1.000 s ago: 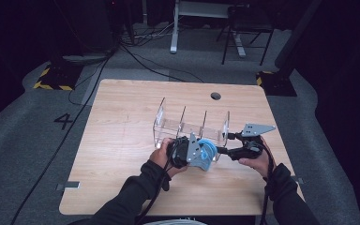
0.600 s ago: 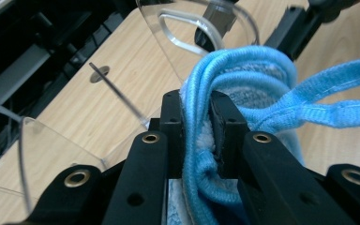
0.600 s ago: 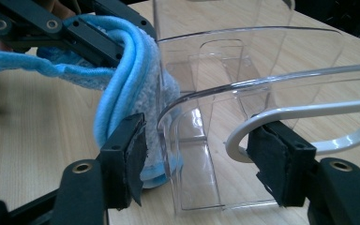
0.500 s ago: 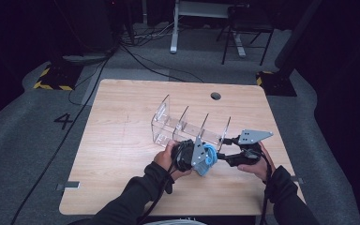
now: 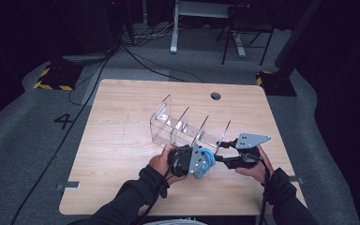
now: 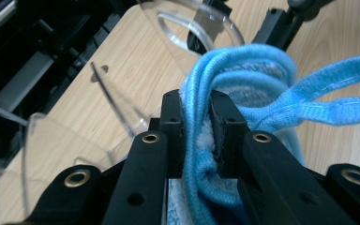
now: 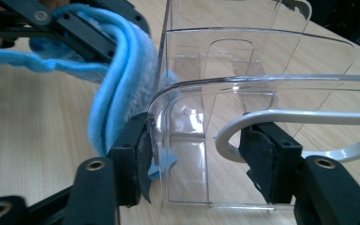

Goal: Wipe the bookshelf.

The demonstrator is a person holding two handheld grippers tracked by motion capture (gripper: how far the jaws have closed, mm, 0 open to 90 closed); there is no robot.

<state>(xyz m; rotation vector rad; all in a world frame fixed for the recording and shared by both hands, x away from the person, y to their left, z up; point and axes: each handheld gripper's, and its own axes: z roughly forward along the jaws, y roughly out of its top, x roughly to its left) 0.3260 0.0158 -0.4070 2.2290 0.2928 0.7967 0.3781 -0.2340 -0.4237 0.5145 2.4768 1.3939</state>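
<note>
- The left gripper (image 6: pixel 197 126) is squeezing tight on a fluffy blue cloth (image 6: pixel 258 89) with a long blue strap. The cloth is hanging between its jaws, right beside the near end of the clear rack (image 5: pixel 187 126).
- The right gripper (image 7: pixel 197 154) is standing part way open around the end wall of the clear rack (image 7: pixel 206 140). Its jaws have just been closing. One pad is sitting by the outside of the wall and the other inside. I cannot tell if the pads are pressing on it yet.
- In the high view, both hands are working close together at the near edge of the table (image 5: pixel 122 140).
- What could go wrong: the blue cloth (image 7: pixel 122 89) is lying just beside the right gripper's outer jaw, so it could get pinched against the wall.
- The loose strap could catch on a thin clear divider and tug the light rack sideways.
- If the right gripper is not holding well, the rack could be sliding on the smooth wood.
- The table is pale wood with a small round hole (image 5: pixel 215 96) near the far edge.
- The room is dark, with grey carpet, black cables (image 5: pixel 136 56) on the floor and a chair (image 5: pixel 243 28) behind.
</note>
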